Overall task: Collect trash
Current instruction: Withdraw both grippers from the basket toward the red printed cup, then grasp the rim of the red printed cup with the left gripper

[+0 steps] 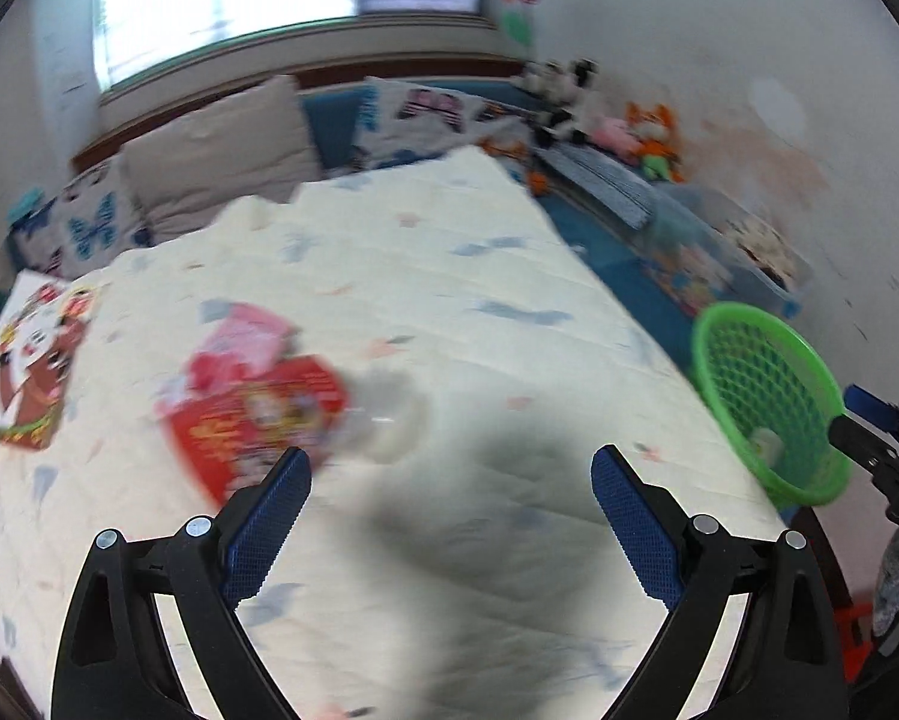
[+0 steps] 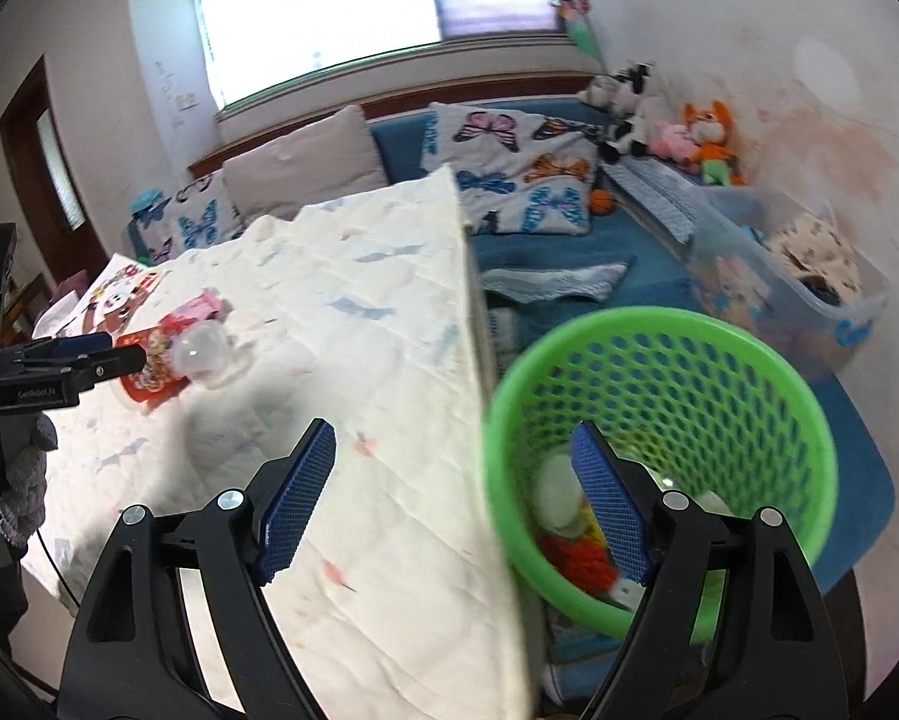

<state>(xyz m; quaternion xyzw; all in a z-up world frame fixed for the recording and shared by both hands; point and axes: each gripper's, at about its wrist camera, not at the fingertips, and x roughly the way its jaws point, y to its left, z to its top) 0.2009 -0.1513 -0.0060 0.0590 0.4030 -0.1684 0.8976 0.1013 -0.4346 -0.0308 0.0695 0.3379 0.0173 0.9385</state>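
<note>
- At the far left of the left wrist view, a cartoon picture sheet (image 1: 29,360) lies flat on the quilt-covered surface (image 1: 449,300); whether it counts as trash I cannot tell.
- Left of centre in that view sits the remaining litter: a pink wrapper (image 1: 248,333) just above a red snack packet (image 1: 257,420), with a clear plastic bottle (image 1: 389,420) touching the packet's right edge. All three are blurred.
- The left gripper (image 1: 451,477) fills the bottom of its own view, jaws spread wide and empty, with the left fingertip next to the red packet's lower corner. In the right wrist view its tip shows at the left edge, right by the bottle.
- My reading: this gripper is on approach to the next piece. The coming move calls for lining the jaws over the bottle or the packet and closing on it; the packet is flat and may need pinching at an edge.
- The right gripper (image 2: 454,444) takes the lower centre of its view, jaws released with nothing between them.
- At the right, the green mesh basket (image 2: 659,324) stands beside the surface's edge, below its level, already holding white, red and yellow scraps.
- Judged from that, the task is partly done.
</note>
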